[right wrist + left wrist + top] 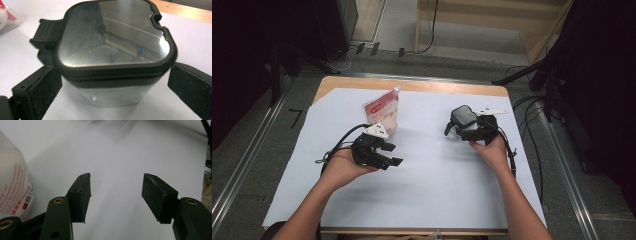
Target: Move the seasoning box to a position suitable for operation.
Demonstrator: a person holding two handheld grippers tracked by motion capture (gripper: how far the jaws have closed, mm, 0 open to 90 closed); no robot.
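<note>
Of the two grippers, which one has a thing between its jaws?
The right gripper: the clear container with a black-rimmed lid sits between its open jaws. The left gripper has only white table between its jaws.

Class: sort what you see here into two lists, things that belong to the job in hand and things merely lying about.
In the job:
- box with a black-rimmed clear lid, between the open right tongs
- pouch, beside the open left tongs

Lying about:
- white sheet over the table
- cables on the floor
- wooden frame behind
</note>
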